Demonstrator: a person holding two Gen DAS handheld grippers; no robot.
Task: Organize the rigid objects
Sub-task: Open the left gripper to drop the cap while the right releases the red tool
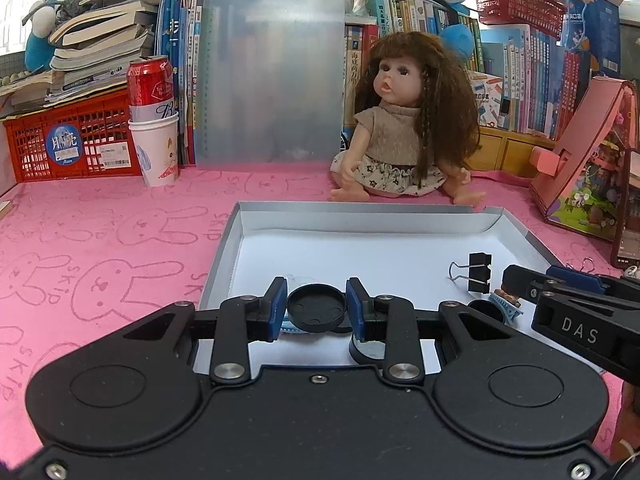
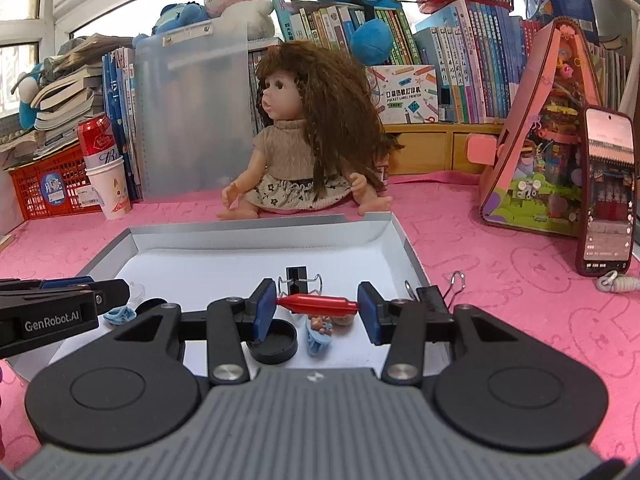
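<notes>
A shallow white box lid lies on the pink cloth. My left gripper is shut on a round black cap held just above the lid's near edge. My right gripper is shut on a red spindle-shaped piece, gripped end to end over the lid. In the lid lie a black binder clip, a blue hair clip with a small bear, another round black cap and a second blue clip. The right gripper's body shows in the left wrist view.
A doll sits behind the lid. A paper cup holding a red can, a red crate, a clipboard and books line the back. A pink toy house, a phone and a second binder clip are at right.
</notes>
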